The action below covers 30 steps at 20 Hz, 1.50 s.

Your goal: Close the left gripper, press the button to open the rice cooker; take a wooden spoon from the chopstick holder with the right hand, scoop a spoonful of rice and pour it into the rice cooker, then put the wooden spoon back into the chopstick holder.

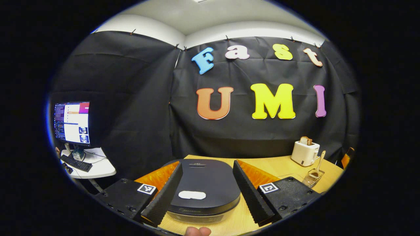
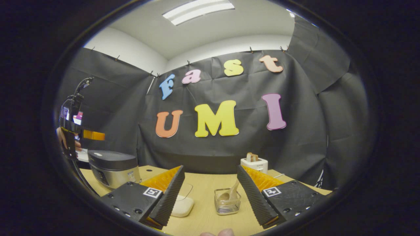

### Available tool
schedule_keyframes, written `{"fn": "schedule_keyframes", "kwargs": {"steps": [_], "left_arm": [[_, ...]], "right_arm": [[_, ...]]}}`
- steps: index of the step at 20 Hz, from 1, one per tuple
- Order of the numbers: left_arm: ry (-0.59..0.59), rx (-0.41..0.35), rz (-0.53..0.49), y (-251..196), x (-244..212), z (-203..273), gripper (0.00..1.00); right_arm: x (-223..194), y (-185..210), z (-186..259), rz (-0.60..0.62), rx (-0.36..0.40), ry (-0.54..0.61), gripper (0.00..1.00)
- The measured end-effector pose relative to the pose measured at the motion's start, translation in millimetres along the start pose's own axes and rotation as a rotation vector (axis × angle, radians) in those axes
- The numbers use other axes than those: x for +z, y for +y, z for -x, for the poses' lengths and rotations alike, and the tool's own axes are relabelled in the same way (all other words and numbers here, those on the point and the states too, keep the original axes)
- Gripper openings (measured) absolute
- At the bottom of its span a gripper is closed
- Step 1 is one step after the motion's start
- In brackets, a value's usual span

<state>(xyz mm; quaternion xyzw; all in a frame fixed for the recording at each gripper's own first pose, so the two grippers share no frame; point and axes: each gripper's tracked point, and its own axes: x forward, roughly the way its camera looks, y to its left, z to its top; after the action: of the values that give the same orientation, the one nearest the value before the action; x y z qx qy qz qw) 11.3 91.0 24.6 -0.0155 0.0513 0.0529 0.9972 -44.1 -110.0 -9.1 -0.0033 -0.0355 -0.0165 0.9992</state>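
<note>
The dark rice cooker (image 1: 205, 183) sits with its lid down on the wooden table (image 1: 279, 164), its white button (image 1: 192, 195) near the front edge. My left gripper (image 1: 207, 163) hovers over it, open, one finger on each side of the lid. The wooden spoon (image 1: 320, 160) stands in the clear chopstick holder (image 1: 313, 178) at the right. My right gripper (image 2: 210, 167) is open and holds nothing, with the chopstick holder (image 2: 227, 203) and its spoon (image 2: 232, 193) just ahead between the fingers. A clear bowl of white rice (image 2: 182, 204) lies beside the left finger. The rice cooker (image 2: 111, 167) stands far left.
A white toaster (image 1: 305, 152) with bread stands at the table's back right, behind the holder. A monitor (image 1: 72, 123) and keyboard (image 1: 76, 163) sit on a small white side table left of the cooker. A hand (image 2: 62, 139) holds the other gripper above the cooker.
</note>
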Motion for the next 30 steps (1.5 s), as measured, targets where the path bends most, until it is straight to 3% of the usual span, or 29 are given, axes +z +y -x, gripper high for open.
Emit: {"fn": "schedule_keyframes", "kwargs": {"steps": [5, 6, 7, 11, 15, 19, 23, 24, 25, 30], "left_arm": [[-0.059, -0.084, 0.008, -49.1, 6.4, 16.0, 0.98], [-0.071, -0.086, 0.005, -52.6, 6.0, 17.9, 0.98], [-0.076, -0.089, 0.003, -55.8, 2.2, 20.1, 0.98], [-0.077, -0.130, 0.035, -75.8, -10.9, 31.0, 1.00], [-0.104, -0.089, 0.001, -72.4, -10.9, 38.6, 0.98], [-0.116, -0.095, -0.030, -71.9, -11.4, 41.1, 0.98], [-0.129, -0.088, 0.001, -68.5, -2.9, 45.1, 0.98], [-0.143, -0.081, 0.004, -66.8, 1.1, 45.5, 0.98], [-0.152, -0.073, 0.001, -65.0, 3.2, 46.1, 0.98], [-0.148, -0.063, 0.015, -61.0, 0.9, 43.5, 0.98]], "right_arm": [[16.7, 1.6, -8.6, -0.005, -0.031, -0.007, 0.95], [19.7, 3.2, -8.2, -0.001, -0.037, -0.010, 0.91], [21.8, 5.5, -7.3, 0.006, -0.042, -0.014, 0.95], [30.1, 19.2, -0.3, 0.037, -0.061, -0.034, 0.95], [32.8, 33.0, 1.3, 0.068, -0.074, -0.039, 0.96], [31.4, 47.8, -1.7, 0.066, -0.072, -0.024, 0.95], [22.2, 65.6, -7.2, 0.041, -0.059, -0.003, 0.95], [19.1, 69.1, -9.6, 0.031, -0.051, 0.013, 0.92], [18.0, 68.3, -11.3, 0.031, -0.059, 0.024, 0.95], [23.6, 68.1, -13.8, 0.028, -0.082, 0.024, 0.93]]}}
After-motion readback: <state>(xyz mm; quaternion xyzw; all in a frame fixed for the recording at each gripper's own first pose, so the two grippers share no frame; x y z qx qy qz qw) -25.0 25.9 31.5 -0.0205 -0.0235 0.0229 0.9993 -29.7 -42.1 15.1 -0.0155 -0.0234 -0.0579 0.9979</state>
